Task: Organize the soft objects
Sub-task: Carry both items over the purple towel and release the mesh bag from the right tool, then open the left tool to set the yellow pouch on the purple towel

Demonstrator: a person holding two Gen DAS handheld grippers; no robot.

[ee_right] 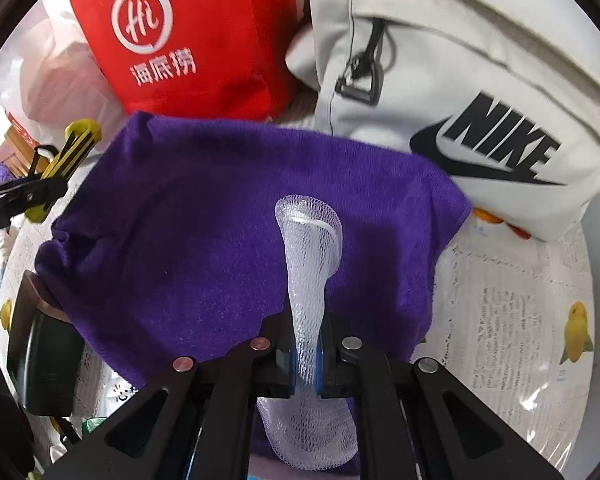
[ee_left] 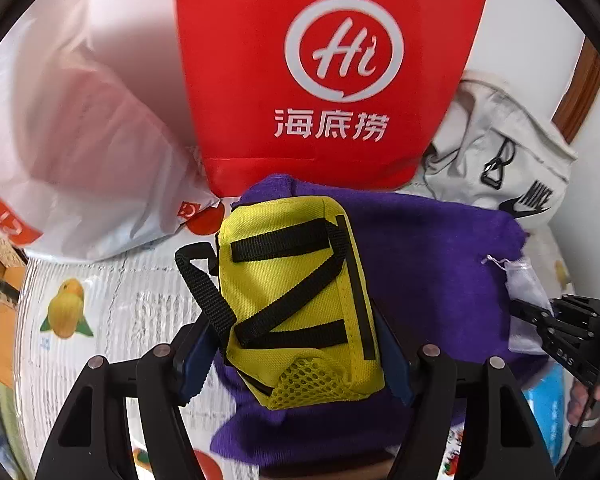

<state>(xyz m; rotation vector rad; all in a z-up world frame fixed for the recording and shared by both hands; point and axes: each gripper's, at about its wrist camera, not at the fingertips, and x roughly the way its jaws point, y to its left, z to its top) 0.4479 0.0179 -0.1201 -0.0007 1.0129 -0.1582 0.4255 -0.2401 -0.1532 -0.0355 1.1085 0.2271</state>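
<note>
My left gripper (ee_left: 296,356) is shut on a yellow pouch with black straps (ee_left: 296,300) and holds it over a purple cloth (ee_left: 432,280). My right gripper (ee_right: 305,364) is shut on a white mesh net sleeve (ee_right: 310,256) that lies over the same purple cloth (ee_right: 204,236). The yellow pouch (ee_right: 74,148) and the left gripper also show at the left edge of the right wrist view. The mesh sleeve (ee_left: 520,280) and the right gripper show at the right edge of the left wrist view.
A red tote bag with a white logo (ee_left: 324,68) stands behind the cloth. A white plastic bag (ee_left: 80,152) lies to its left. A pale grey Nike backpack (ee_right: 460,92) lies to its right. The table has a fruit-print cover (ee_left: 112,308).
</note>
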